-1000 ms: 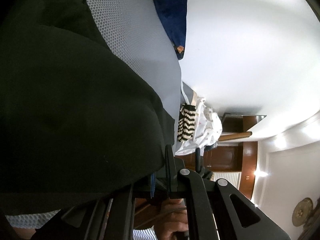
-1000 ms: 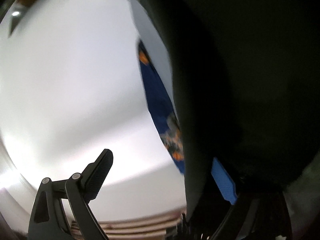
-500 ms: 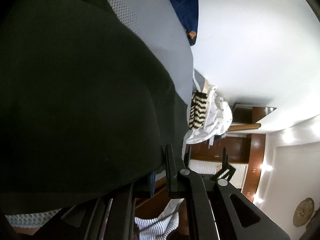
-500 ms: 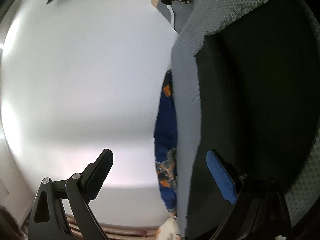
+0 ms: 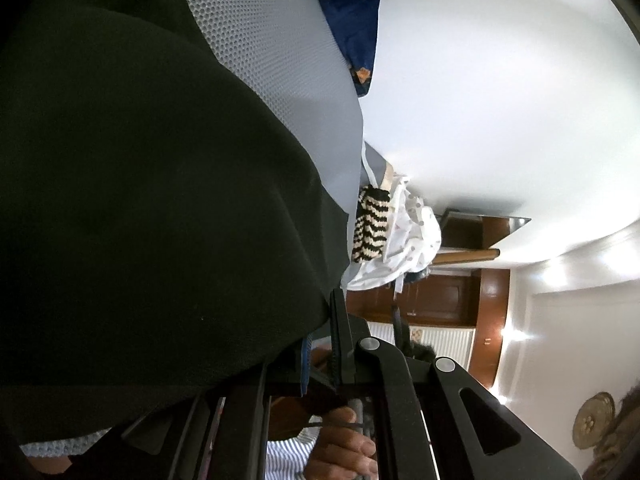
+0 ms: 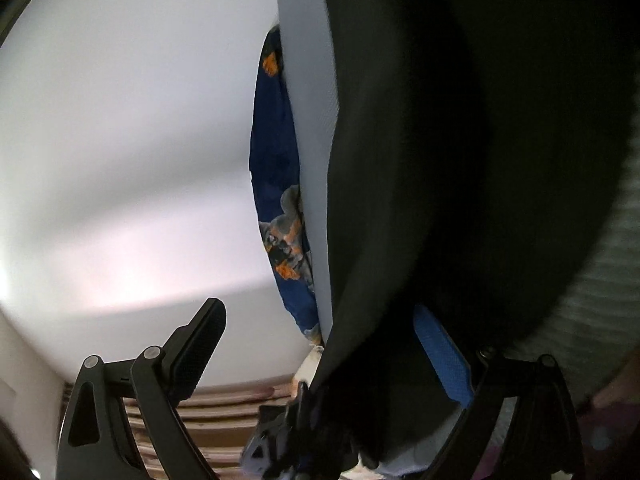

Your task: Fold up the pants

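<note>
One pair of dark pants [image 5: 140, 200] lies on the grey textured bed [image 5: 280, 52], filling the left wrist view from 7 to 11 o'clock. The left gripper [image 5: 320, 344] is clamped on the pants' edge at 6 o'clock. The right gripper [image 6: 320, 344] stands wide apart, the cloth edge hanging between its two fingers [image 6: 200, 340], unpinched. A blue printed cloth [image 6: 276, 184] lines the bed's edge; white wall [image 6: 120, 140] lies beyond.
</note>
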Motion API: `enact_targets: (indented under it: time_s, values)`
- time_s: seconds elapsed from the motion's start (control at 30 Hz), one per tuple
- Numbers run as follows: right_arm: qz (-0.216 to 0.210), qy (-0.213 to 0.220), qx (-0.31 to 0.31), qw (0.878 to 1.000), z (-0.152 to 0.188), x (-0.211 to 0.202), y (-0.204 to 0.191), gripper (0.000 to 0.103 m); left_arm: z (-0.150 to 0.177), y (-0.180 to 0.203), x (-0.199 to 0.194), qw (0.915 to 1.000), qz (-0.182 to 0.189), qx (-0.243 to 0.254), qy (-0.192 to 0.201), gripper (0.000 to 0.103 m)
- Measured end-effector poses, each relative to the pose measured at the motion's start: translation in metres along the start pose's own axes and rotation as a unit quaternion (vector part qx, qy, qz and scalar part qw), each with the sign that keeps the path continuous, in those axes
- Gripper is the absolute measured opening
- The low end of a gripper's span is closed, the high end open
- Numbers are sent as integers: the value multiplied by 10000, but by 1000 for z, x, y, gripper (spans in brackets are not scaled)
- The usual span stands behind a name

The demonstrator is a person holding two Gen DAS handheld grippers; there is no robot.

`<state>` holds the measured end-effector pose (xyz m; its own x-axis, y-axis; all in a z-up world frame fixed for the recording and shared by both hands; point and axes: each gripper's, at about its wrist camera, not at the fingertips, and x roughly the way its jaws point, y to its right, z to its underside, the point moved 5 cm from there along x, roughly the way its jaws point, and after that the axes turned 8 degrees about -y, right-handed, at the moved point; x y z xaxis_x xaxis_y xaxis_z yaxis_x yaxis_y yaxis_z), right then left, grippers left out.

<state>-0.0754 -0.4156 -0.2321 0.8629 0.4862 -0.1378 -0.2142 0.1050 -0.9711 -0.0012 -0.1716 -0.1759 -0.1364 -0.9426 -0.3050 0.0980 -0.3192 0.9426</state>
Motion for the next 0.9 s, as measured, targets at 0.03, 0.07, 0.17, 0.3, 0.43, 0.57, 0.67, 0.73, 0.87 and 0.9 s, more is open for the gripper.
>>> enact_targets:
  time_s: [0.03, 0.07, 0.17, 0.3, 0.43, 0.57, 0.67, 0.73, 0.87, 0.9]
  values:
    - [-113, 72, 8, 9999, -3, 4, -1, 95, 0, 1, 0, 10000, -3, 9, -7, 7]
    - [-182, 157, 0, 9997, -8, 4, -3, 94, 0, 1, 0, 10000, 1, 24, -1, 7]
    - [-634, 564, 217, 9962, -24, -13, -6, 93, -1, 1, 0, 10000, -3, 2, -3, 7]
    - [-514, 1274, -342, 9899, -39, -61, -29, 90, 0, 2, -1, 9999, -67, 101, 0, 7]
    - [-476, 1646, -578, 9835, -58, -93, -43, 90, 2, -2, 4, 9997, -166, 122, -101, 7]
    - [-365, 1670, -745, 9825, -68, -104, -43, 88, 7, -10, 12, 9990, -342, 58, -278, 7]
    - [-269, 1677, -747, 9826, -79, -107, -37, 84, 9, -14, 16, 9984, -428, 33, -358, 7]
    - [-264, 1729, -697, 9821, -89, -104, -34, 74, 11, -16, 17, 9979, -494, 48, -405, 7]
    - [-128, 1858, -901, 9784, -100, -114, -41, 55, 13, -19, 20, 9965, -661, 102, -508, 7]
    - [-97, 1825, -936, 9787, -103, -113, -41, 50, 14, -19, 21, 9962, -690, 106, -528, 7]
